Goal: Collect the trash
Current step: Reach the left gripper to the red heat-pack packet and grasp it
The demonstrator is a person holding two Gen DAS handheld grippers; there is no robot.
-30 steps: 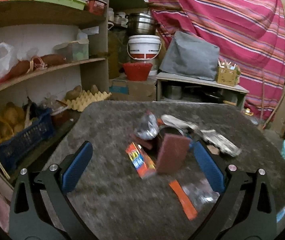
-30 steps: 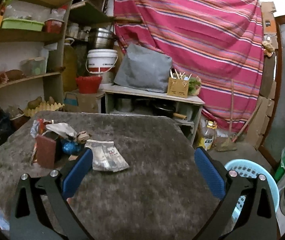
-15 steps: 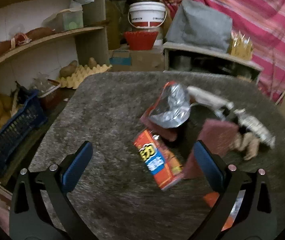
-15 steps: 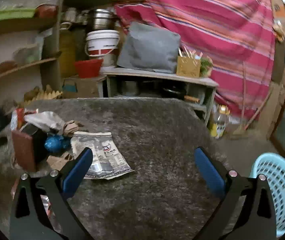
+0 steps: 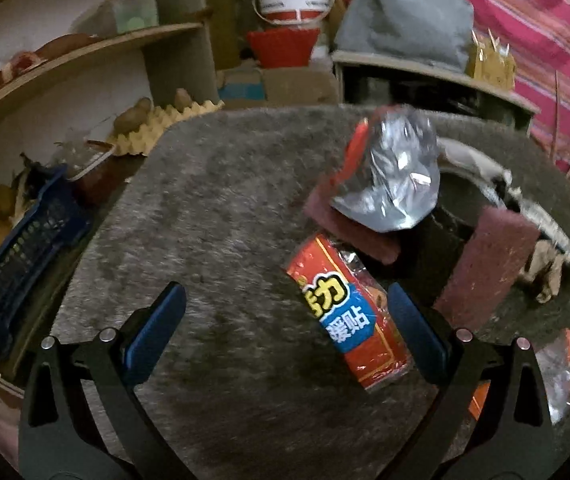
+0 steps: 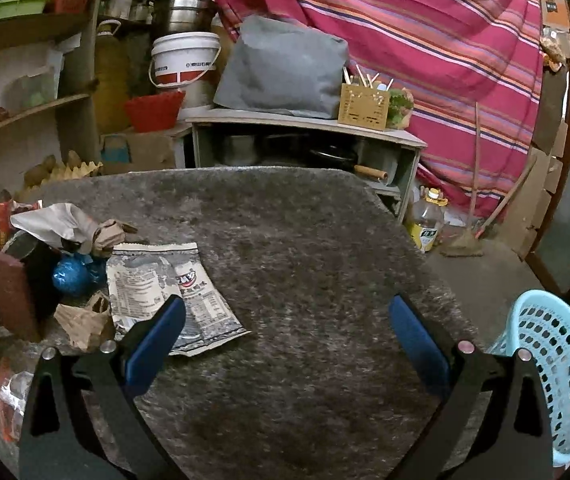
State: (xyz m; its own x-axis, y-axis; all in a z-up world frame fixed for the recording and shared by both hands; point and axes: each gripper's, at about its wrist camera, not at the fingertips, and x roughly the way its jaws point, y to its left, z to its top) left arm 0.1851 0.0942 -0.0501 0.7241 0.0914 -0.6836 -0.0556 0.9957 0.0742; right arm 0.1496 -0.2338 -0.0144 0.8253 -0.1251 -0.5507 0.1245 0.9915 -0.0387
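Observation:
Trash lies heaped on a grey shaggy table (image 5: 213,216). A red and blue snack wrapper (image 5: 349,312) lies flat, just inside the right finger of my open left gripper (image 5: 285,332). Behind it a crumpled silver foil bag (image 5: 393,176) rests on a maroon pad, and another maroon scouring pad (image 5: 489,268) stands upright. In the right wrist view a flat printed packet (image 6: 165,284), a blue foil ball (image 6: 73,276), brown paper scraps (image 6: 81,320) and white paper (image 6: 53,220) sit left of my open, empty right gripper (image 6: 285,336).
A light blue perforated basket (image 6: 553,364) stands on the floor off the table's right edge. Wooden shelves (image 5: 85,52) with a dark blue crate (image 5: 17,248) line the left. A low cabinet (image 6: 305,140), a white bucket (image 6: 185,60) and a striped cloth (image 6: 425,32) stand behind.
My left gripper has moved forward and down toward the red and blue wrapper, which now looms larger between its fingers. The right gripper has tilted down slightly over the table; both stay open.

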